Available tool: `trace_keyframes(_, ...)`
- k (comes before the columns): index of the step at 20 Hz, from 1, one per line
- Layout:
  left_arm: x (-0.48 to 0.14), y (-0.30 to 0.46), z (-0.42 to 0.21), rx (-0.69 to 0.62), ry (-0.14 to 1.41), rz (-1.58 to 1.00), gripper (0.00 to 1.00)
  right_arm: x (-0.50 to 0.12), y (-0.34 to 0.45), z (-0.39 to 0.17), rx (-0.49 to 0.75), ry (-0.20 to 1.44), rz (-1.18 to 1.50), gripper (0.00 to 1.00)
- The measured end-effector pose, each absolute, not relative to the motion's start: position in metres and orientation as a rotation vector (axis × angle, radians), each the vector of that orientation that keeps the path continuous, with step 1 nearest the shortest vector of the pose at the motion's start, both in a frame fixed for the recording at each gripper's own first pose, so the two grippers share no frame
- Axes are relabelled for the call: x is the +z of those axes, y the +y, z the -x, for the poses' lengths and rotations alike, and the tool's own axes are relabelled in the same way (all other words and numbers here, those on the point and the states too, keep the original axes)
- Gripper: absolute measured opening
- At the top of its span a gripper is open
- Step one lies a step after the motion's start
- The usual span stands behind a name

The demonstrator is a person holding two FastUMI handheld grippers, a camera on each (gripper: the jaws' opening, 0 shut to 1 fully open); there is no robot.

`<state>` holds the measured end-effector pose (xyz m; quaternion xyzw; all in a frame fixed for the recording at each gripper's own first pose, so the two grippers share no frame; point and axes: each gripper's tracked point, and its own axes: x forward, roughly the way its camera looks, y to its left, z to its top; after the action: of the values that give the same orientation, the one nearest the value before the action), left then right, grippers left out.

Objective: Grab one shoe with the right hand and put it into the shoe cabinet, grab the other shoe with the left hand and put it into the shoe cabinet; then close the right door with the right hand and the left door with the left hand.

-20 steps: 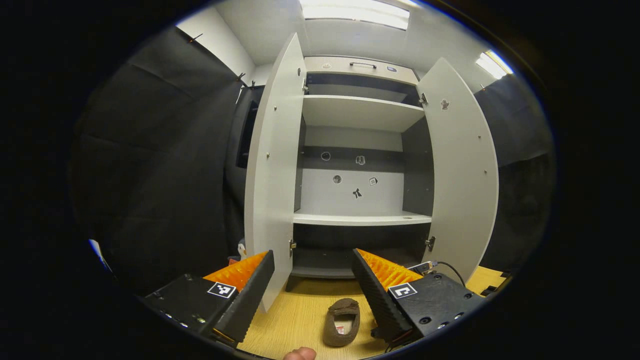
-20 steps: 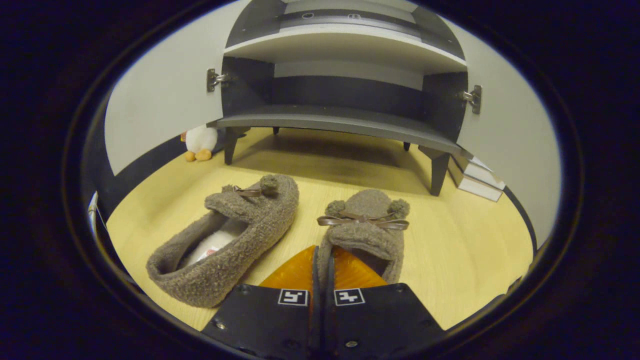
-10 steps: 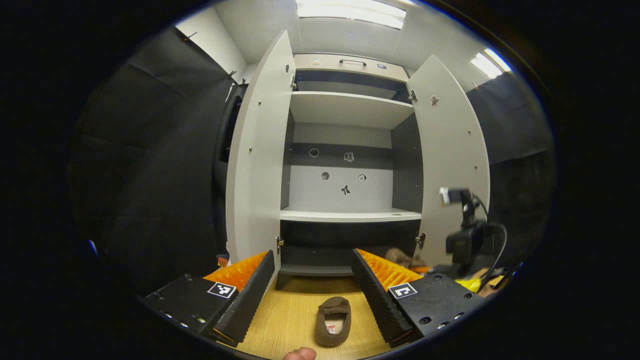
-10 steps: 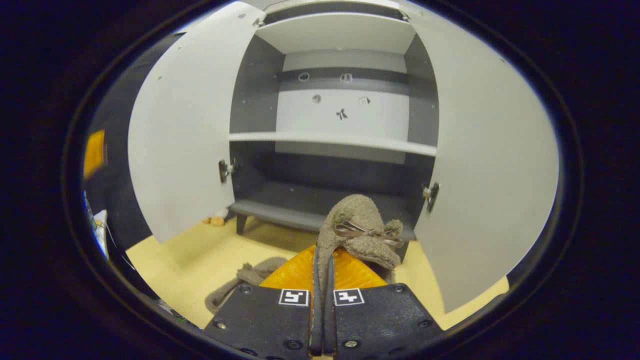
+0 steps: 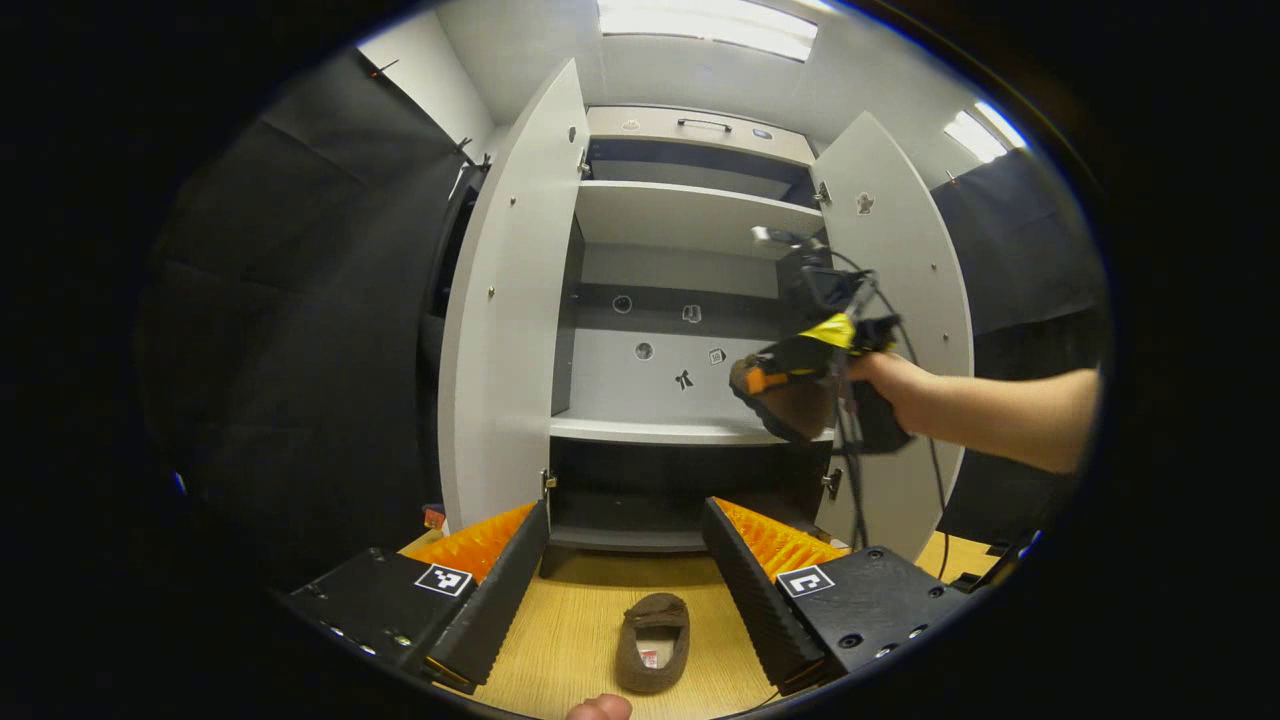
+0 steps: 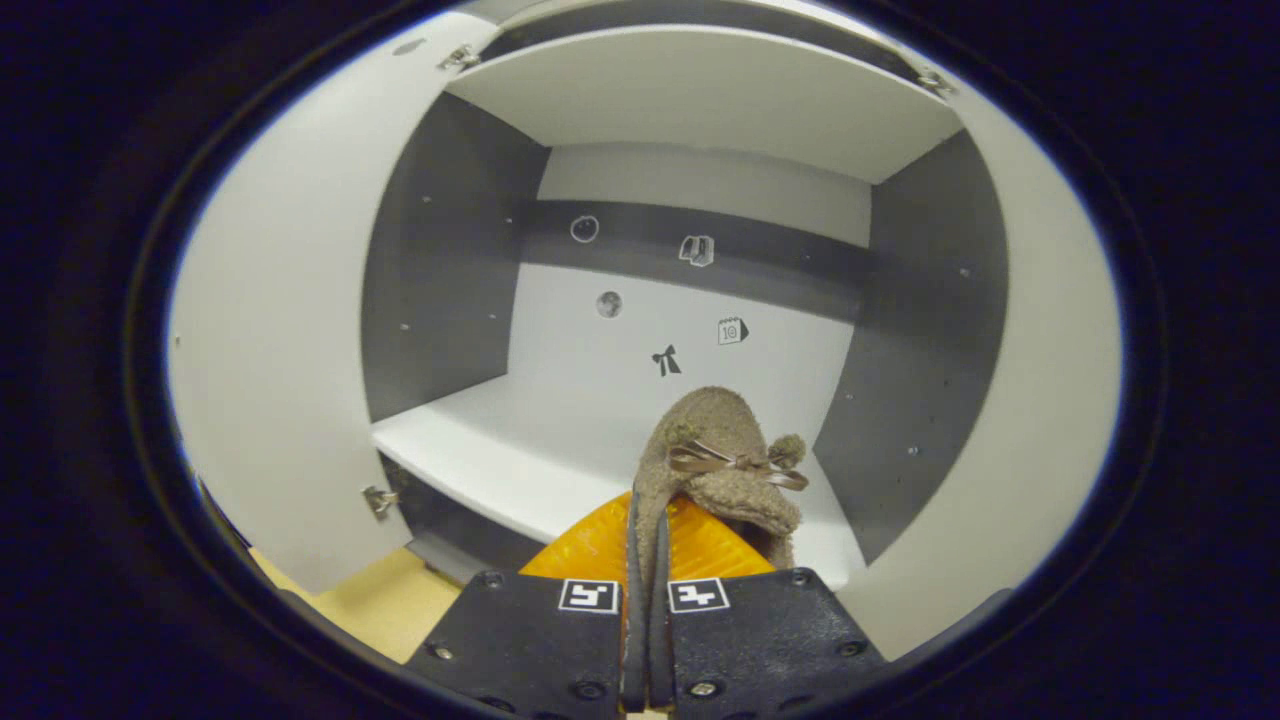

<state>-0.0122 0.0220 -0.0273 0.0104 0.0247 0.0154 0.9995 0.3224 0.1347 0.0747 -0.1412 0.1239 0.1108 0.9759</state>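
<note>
In the left gripper view, the left gripper [image 5: 625, 560] hangs low with its jaws wide apart and nothing between them. On the pale wooden floor [image 5: 570, 640] between its fingers lies one brown fuzzy slipper [image 5: 653, 655], toe toward the shoe cabinet [image 5: 690, 215], its light insole showing. The cabinet stands with both doors swung out: the left door [image 5: 505, 320] and the right door [image 5: 895, 300]. Its interior has white shelves against dark side walls, and small stickers dot the back panel. Farther off, a person's hand [image 5: 895, 390] holds the right gripper [image 5: 790, 375] at the level of the middle shelf [image 5: 650, 430], and the second slipper [image 5: 790, 405] shows sole-down beneath it, at the shelf's front edge.

In the right gripper view, the right gripper [image 6: 645, 560] has its jaws pressed together on the rim of the second slipper [image 6: 715, 465], a plush brown shoe with a thin ribbon bow and small pompoms on the toe. The toe points into the middle compartment, above the white shelf [image 6: 500, 450], which carries nothing else. Whether the slipper touches the shelf cannot be told.
</note>
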Motion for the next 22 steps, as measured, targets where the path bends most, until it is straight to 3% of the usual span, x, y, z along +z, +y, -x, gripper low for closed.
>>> trace_keyframes(5, -0.034, 0.03, 0.014, 0.064, 0.067, -0.067, 0.95, 0.053, 0.139, -0.393, 0.138, 0.404, 0.356, 0.05)
trace_keyframes(13, -0.035, 0.031, 0.017, 0.07, 0.071, -0.073, 0.95, 0.044, 0.146, -0.41, 0.113, 0.463, 0.311, 0.08)
trace_keyframes(15, -0.032, 0.029, 0.017, 0.062, 0.061, -0.075, 0.95, 0.042, 0.148, -0.404, 0.117, 0.491, 0.291, 0.24)
trace_keyframes(16, -0.03, 0.028, 0.017, 0.058, 0.057, -0.074, 0.95, 0.046, 0.152, -0.397, 0.131, 0.494, 0.283, 0.49)
trace_keyframes(17, -0.031, 0.026, 0.017, 0.053, 0.056, -0.073, 0.95, 0.052, 0.156, -0.393, 0.147, 0.48, 0.278, 0.48)
trace_keyframes(19, -0.031, 0.023, 0.017, 0.045, 0.053, -0.066, 0.95, 0.066, 0.158, -0.38, 0.173, 0.455, 0.289, 0.57)
trace_keyframes(20, -0.03, 0.021, 0.017, 0.04, 0.052, -0.062, 0.95, 0.074, 0.16, -0.368, 0.189, 0.434, 0.287, 0.68)
trace_keyframes(22, -0.029, 0.019, 0.018, 0.034, 0.046, -0.06, 0.95, 0.102, 0.159, -0.343, 0.209, 0.368, 0.262, 0.69)
